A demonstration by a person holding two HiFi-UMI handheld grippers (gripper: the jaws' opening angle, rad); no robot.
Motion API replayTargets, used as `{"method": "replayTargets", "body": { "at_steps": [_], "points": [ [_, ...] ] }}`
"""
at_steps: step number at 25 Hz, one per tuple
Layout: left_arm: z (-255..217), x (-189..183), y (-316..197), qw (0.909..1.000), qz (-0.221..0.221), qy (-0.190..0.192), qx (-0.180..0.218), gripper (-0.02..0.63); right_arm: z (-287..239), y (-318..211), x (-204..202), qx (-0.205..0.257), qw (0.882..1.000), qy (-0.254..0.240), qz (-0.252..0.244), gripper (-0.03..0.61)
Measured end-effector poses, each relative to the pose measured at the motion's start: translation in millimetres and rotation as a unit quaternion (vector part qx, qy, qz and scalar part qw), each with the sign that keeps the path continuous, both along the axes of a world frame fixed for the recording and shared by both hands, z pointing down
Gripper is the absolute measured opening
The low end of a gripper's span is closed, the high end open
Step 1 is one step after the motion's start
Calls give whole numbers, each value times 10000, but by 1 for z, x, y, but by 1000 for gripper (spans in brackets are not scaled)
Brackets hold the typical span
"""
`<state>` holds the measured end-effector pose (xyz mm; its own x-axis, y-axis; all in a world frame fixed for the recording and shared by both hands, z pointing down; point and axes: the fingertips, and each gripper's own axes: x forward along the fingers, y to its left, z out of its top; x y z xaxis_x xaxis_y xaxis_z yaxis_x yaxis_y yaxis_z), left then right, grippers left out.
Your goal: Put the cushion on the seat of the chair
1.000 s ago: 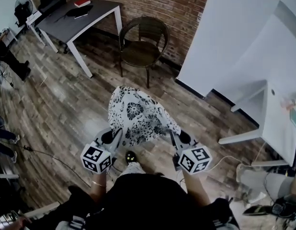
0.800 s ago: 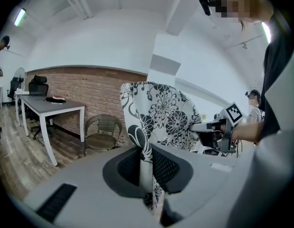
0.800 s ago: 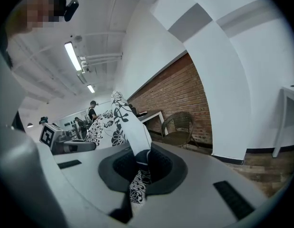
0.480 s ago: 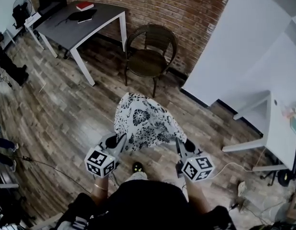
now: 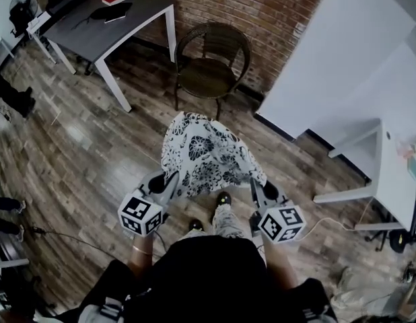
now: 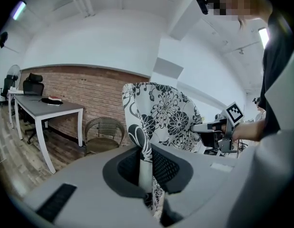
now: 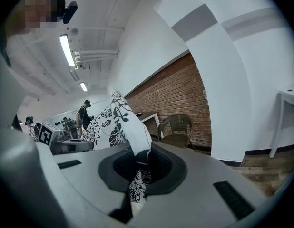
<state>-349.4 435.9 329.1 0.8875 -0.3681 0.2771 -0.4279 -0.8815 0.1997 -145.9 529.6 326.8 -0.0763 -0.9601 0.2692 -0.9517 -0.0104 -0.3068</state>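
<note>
1. Since the earlier frames the person has stepped towards the chair (image 5: 209, 69). It now sits a little closer and larger in the head view, and a shoe (image 5: 223, 198) shows forward beneath the load. The cushion (image 5: 206, 155) has travelled with the two grippers, and its hold looks unchanged.
2. Progress: the cushion is lifted and on its way, but it is not delivered. It hangs in the air between the grippers, over the wooden floor (image 5: 93, 147), well short of the chair. The chair stands against the brick wall (image 5: 248, 5), beside the grey table (image 5: 107, 29).
3. The chair's seat is bare, so nothing of the placing is done yet.
4. Judged from this, what is left is the rest of the walk, lowering the cushion flat onto the seat, and letting go.
5. The left gripper (image 5: 171, 179) is clamped tight on the cushion's left edge. In its own view the patterned fabric (image 6: 166, 113) is pinched thin between the jaws and rises up in front of the camera.
6. The right gripper (image 5: 254, 182) is likewise closed hard on the right edge. Its own view shows the fabric (image 7: 125, 122) squeezed between the pads, with the chair visible beyond it.
7. Neither gripper touches anything else.
</note>
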Motion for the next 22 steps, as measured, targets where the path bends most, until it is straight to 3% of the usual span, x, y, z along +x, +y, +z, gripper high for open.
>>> {"method": "replayTargets", "body": {
  "at_steps": [5, 13, 22],
  "points": [
    [2, 11, -19, 9999, -33, -81, 66, 11, 6, -24, 13, 72, 9999, -103, -28, 12],
    [2, 15, -90, 9991, -346, -192, 144, 11, 9, -108, 30, 277, 9990, -232, -250, 12],
    [7, 54, -172, 9984, -428, -357, 79, 11, 17, -195, 72, 204, 9986, -361, -322, 12]
  ]
}}
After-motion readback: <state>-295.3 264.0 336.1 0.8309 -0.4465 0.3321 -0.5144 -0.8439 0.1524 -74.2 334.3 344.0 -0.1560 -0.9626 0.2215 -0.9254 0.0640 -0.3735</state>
